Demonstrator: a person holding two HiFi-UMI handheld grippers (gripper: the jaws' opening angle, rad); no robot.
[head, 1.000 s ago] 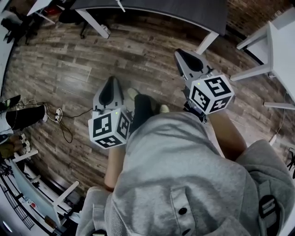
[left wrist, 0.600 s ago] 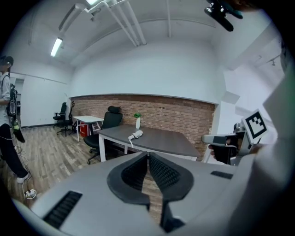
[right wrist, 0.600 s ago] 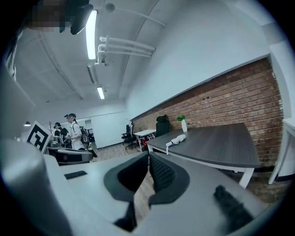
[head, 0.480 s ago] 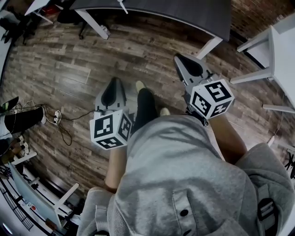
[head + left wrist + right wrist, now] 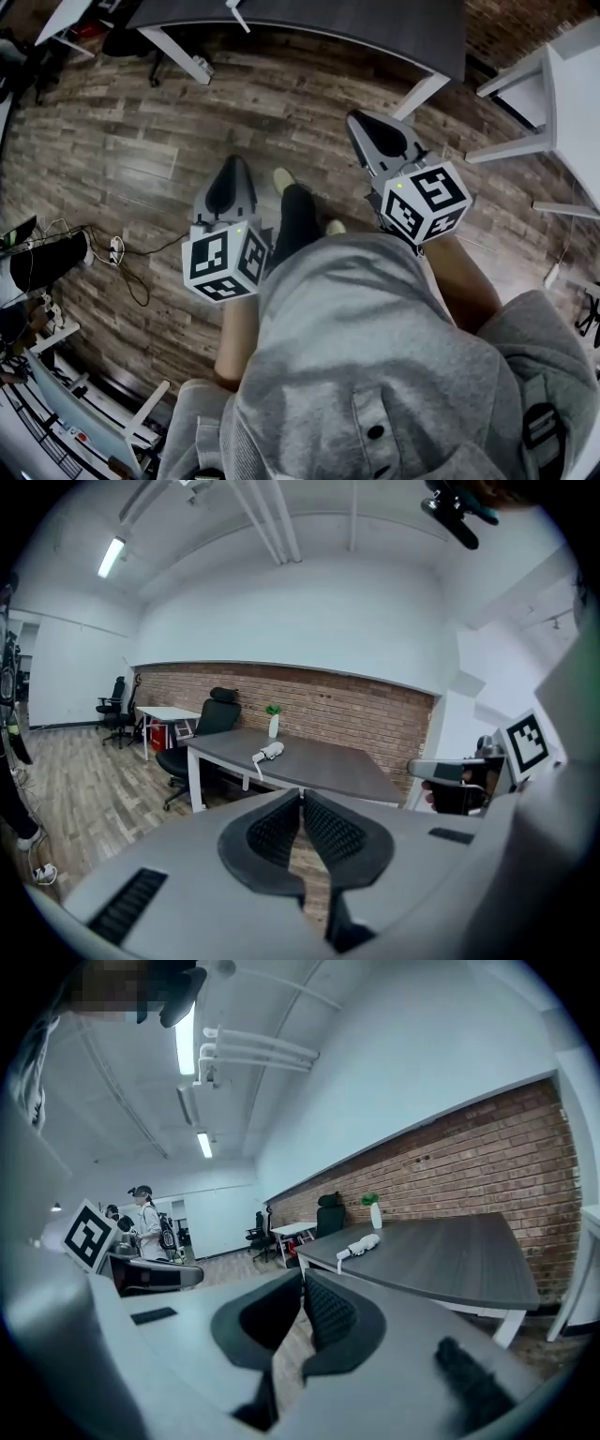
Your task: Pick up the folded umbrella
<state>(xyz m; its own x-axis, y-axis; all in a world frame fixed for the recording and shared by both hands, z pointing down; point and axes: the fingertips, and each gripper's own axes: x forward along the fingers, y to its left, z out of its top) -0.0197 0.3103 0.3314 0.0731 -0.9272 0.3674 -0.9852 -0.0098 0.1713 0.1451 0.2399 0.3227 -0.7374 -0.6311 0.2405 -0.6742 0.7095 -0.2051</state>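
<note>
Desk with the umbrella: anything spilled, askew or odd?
Nothing stands out. The folded umbrella lies flat near the edge of the desk, and the vase with a plant stands upright behind it. The left tongs and right tongs are shut and empty, short of the desk.

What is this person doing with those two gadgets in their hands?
A person stands on a wooden floor, holding a tool in each hand, both aimed at a dark desk ahead. A white folded umbrella lies on the desk, near a small vase with a plant. The left tongs and the right tongs are both shut with nothing in them. The umbrella is not yet picked up, and it looks out of reach from here.
</note>
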